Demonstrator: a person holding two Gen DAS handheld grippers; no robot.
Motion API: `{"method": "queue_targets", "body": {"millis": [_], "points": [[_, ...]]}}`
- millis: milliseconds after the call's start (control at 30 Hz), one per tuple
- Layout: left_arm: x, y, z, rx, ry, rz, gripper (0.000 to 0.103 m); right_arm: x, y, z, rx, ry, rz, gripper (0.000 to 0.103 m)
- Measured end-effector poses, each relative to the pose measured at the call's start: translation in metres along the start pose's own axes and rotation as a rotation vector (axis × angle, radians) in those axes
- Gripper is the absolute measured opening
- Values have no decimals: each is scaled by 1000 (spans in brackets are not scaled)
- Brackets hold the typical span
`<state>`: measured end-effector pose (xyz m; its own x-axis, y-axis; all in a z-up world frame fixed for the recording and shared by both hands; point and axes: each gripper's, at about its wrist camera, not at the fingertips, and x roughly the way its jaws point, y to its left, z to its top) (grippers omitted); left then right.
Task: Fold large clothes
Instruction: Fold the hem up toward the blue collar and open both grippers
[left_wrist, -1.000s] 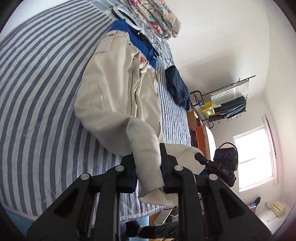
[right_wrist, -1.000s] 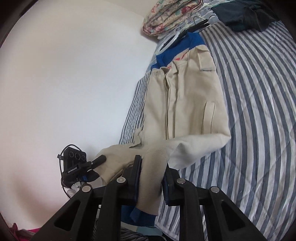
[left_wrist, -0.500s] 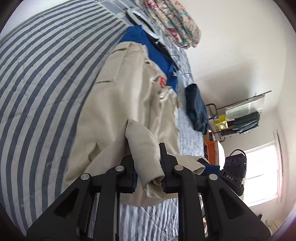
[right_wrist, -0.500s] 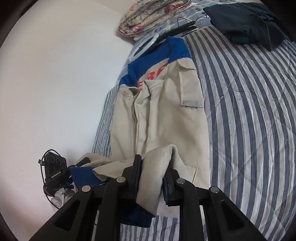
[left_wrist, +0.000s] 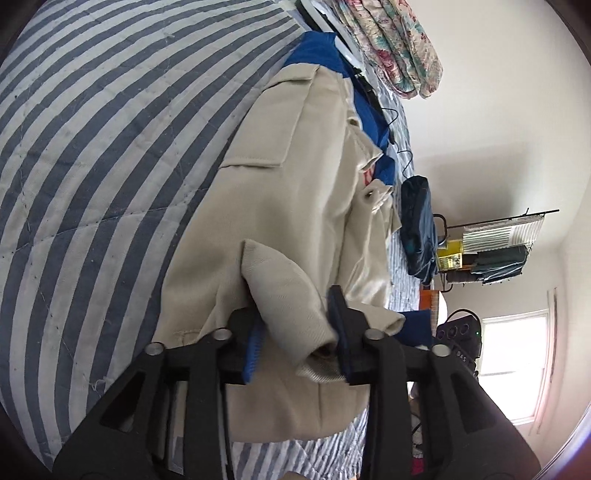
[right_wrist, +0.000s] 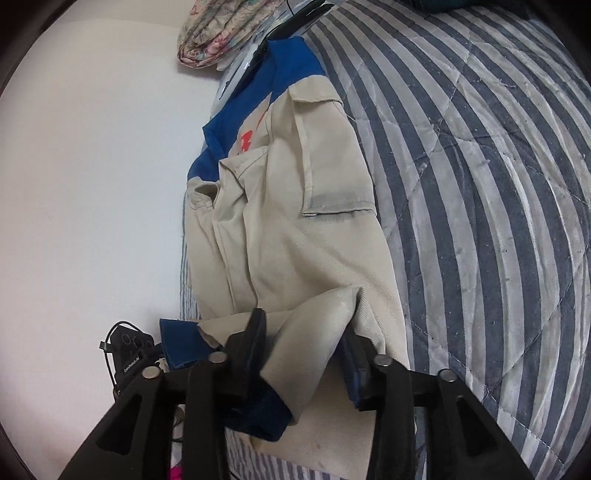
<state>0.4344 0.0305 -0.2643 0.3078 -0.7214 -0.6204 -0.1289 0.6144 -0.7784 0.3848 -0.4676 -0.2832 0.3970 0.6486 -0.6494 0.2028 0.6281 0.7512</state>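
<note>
The beige jacket (left_wrist: 303, 206) lies along the striped bed (left_wrist: 92, 166), filling mid-frame. Both the left gripper (left_wrist: 295, 332) and right gripper (right_wrist: 306, 350) are opening their jaws, releasing the folded-over hem between them. Next likely calls for withdrawing cleanly, then regrasping for another fold.

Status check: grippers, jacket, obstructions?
Left gripper and right gripper opening, cuffs loose between jaws. Beige jacket on striped bed, sleeves folded in. Nothing in the way.

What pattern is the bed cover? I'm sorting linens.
The bed cover is quilted with dark blue and white stripes, clearest in the right wrist view.
</note>
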Motion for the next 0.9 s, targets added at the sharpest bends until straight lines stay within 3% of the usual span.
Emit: {"method": "queue_targets", "body": {"millis": [33,67,100,200,300,367,467,500,633,767,900], "points": [[-4,-3,1,0,-8,-1,54,-7,1,1,1,-22,12,71],[-8,-6,2,-2,-23,-8,58,-15,2,3,2,-46,23,81],[-15,-9,3,-3,-46,-21,63,-25,2,2,5,-64,32,82],[-38,-17,4,31,-110,-12,65,-54,7,-1,-19,-108,37,82],[-56,-25,-3,151,-146,65,65,-75,19,-18,-158,-130,-50,76],[-59,-24,-13,204,-132,100,65,-80,28,-36,-266,-118,-105,60],[-58,-28,-31,256,-121,121,63,-71,49,-61,-445,-104,-198,44],[-55,-33,-37,282,-109,118,58,-67,56,-69,-505,-98,-220,42],[-37,-64,-59,422,-77,149,55,-35,92,-96,-737,-85,-286,40],[-10,-89,-60,515,-91,209,55,-2,117,-92,-833,-130,-312,40],[31,-82,-38,533,-148,412,55,39,121,-62,-851,-132,-380,40]]}}
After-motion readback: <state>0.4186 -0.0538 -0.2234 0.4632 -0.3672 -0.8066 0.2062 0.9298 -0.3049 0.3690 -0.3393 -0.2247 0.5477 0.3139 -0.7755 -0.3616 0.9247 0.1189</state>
